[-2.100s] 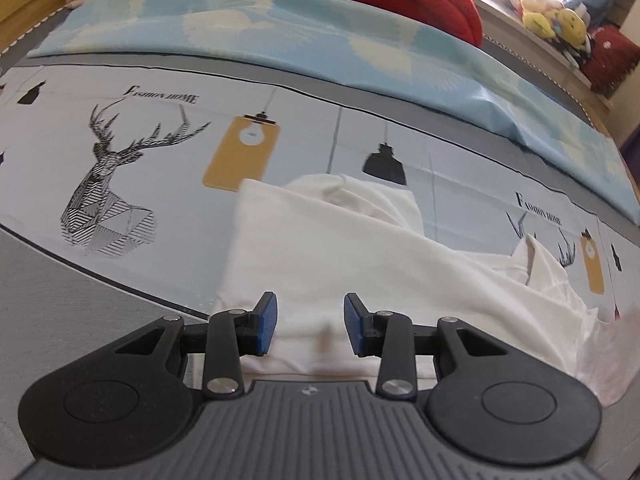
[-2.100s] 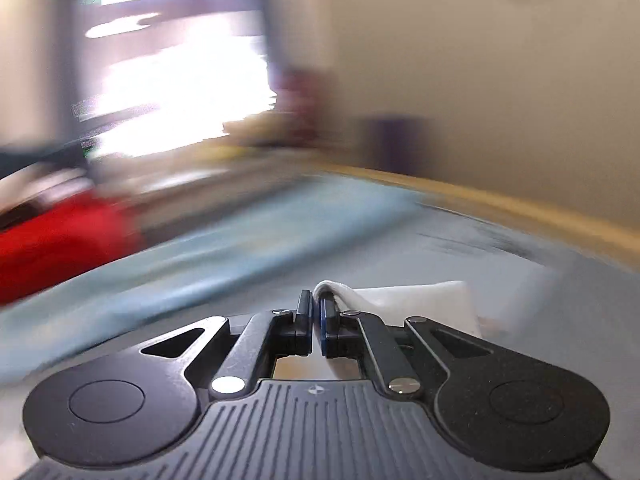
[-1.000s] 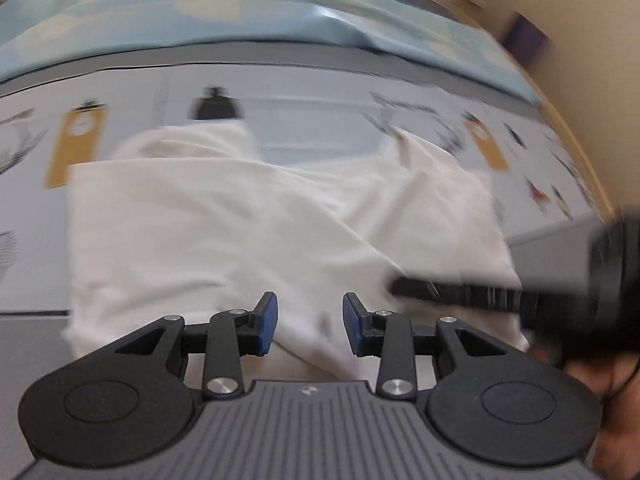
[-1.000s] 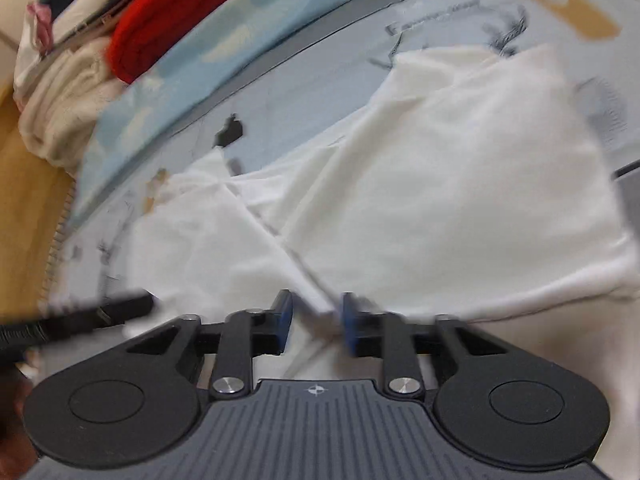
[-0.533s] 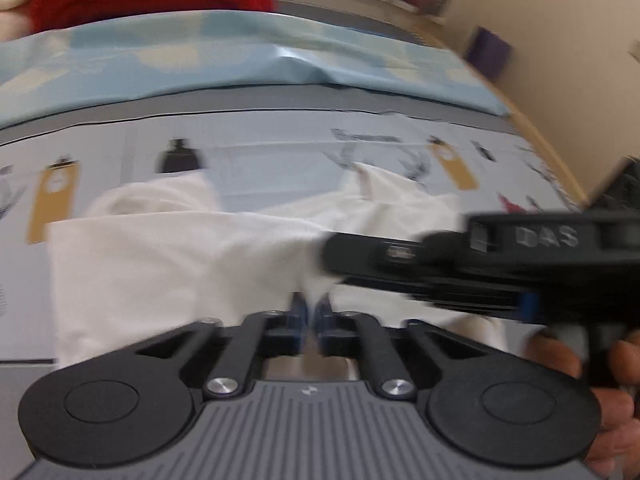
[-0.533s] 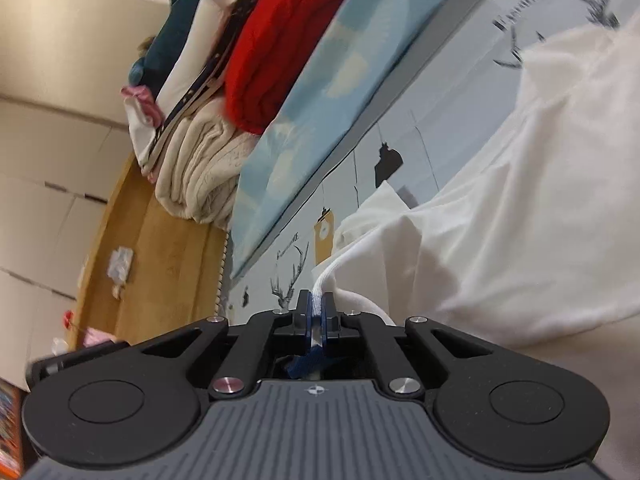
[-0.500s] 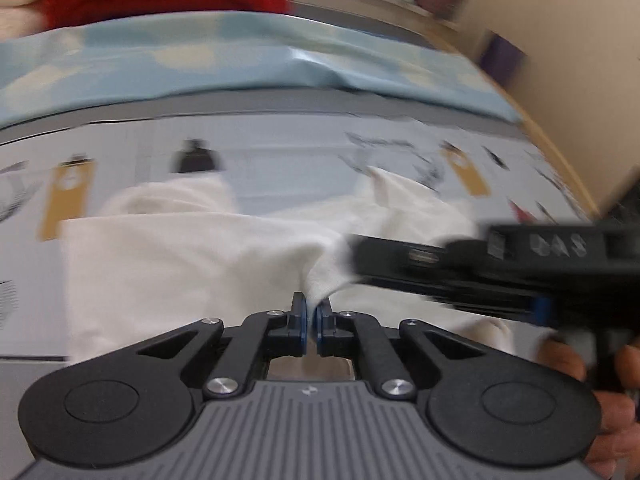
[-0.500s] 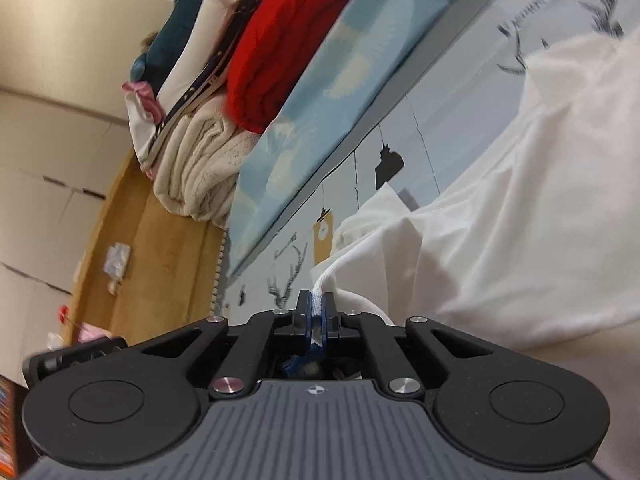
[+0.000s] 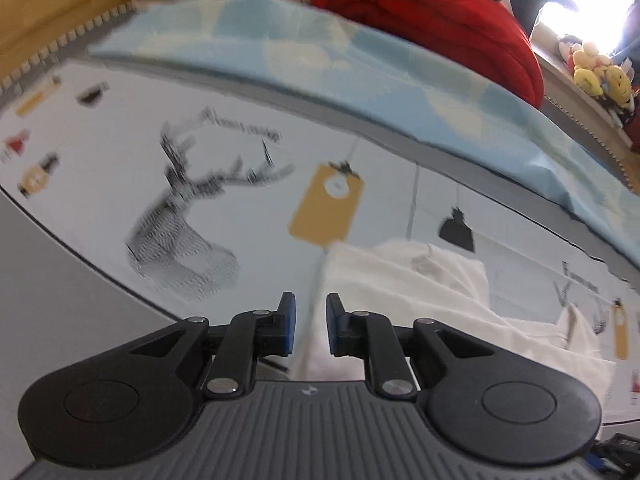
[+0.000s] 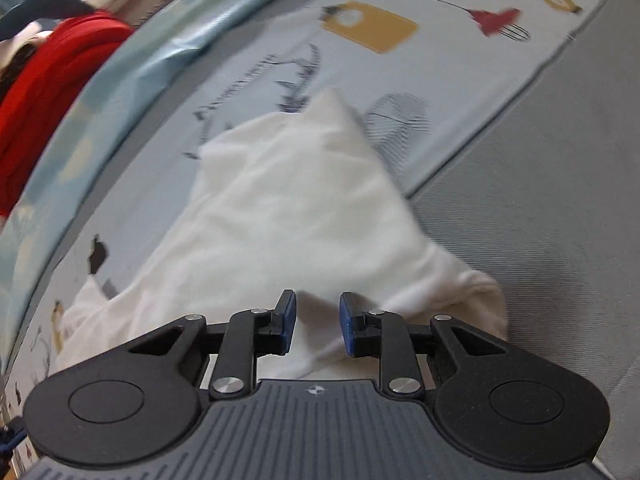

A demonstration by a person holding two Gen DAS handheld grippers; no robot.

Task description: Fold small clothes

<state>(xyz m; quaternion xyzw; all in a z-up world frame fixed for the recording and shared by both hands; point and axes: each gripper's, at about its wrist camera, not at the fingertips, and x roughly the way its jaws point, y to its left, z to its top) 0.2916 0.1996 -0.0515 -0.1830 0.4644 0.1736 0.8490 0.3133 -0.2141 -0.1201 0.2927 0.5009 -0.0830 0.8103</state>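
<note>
White garment [image 10: 304, 208] lies partly folded on the printed bedsheet [image 9: 248, 208], near the sheet's grey border. From the left wrist its left edge falls just under the gripper; a collar-like bunch sits at its far side.

Left gripper [image 9: 310, 328]: jaws opening, a narrow gap, pads clear of cloth. The garment's edge shows in the gap but lies on the sheet beneath, not pinched.

Right gripper [image 10: 317, 328]: jaws opening, slightly wider. White fabric lies below and between the pads; nothing gripped.

Handling, as judged: thin, light, limp knit cloth. It will sag and crease, slide easily on the sheet, and offers no stiffness, so single-point lifts will drape. Not fragile.

Best hold: pinch at edges or corners, both layers together, one gripper per corner of the same side, such as the near right corner [image 10: 480, 300].
</note>
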